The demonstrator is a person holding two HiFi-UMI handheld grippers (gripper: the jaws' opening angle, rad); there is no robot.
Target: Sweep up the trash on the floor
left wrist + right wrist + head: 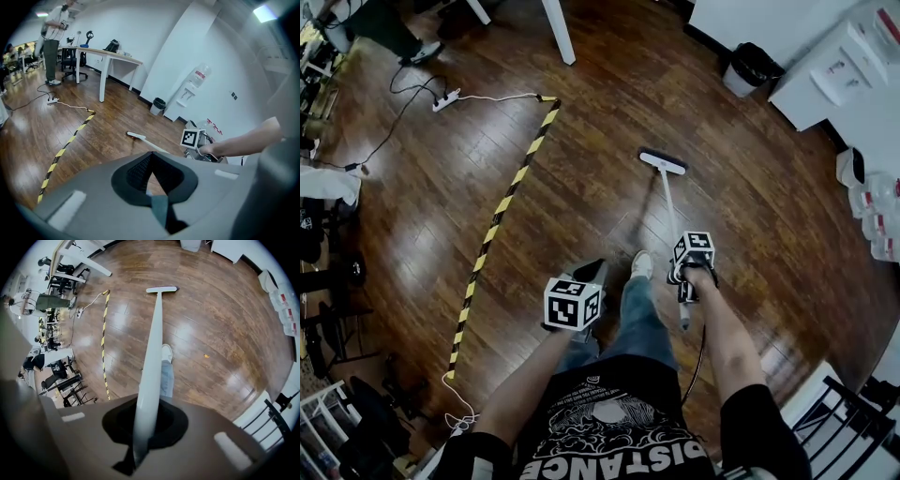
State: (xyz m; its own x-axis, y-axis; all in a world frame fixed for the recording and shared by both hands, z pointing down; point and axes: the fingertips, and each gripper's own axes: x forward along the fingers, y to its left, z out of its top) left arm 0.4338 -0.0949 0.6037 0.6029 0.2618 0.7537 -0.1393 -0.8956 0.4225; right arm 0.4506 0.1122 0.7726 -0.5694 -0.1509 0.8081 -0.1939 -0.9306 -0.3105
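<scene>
Far left, a strip of yellow-black tape point(502, 202) is laid along the wooden floor point(412, 216), and a white power strip point(445, 99) can be seen near its top end. Next over, the left gripper point(589, 273) is held out in front of the person. Its jaws are pinched together at the tips, with nothing caught between them. The broom point(669, 208) is stood just right of that, head down on the floor ahead of a white shoe point(641, 264). Its pale handle is clamped tight in the jaws of the right gripper point(683, 281). One tiny orange scrap point(206, 356) of trash is spotted on the boards right of the shoe, well apart from the broom head. A dark-lined bin point(750, 66) and a white water dispenser point(839, 75) are parked far right by the wall.
</scene>
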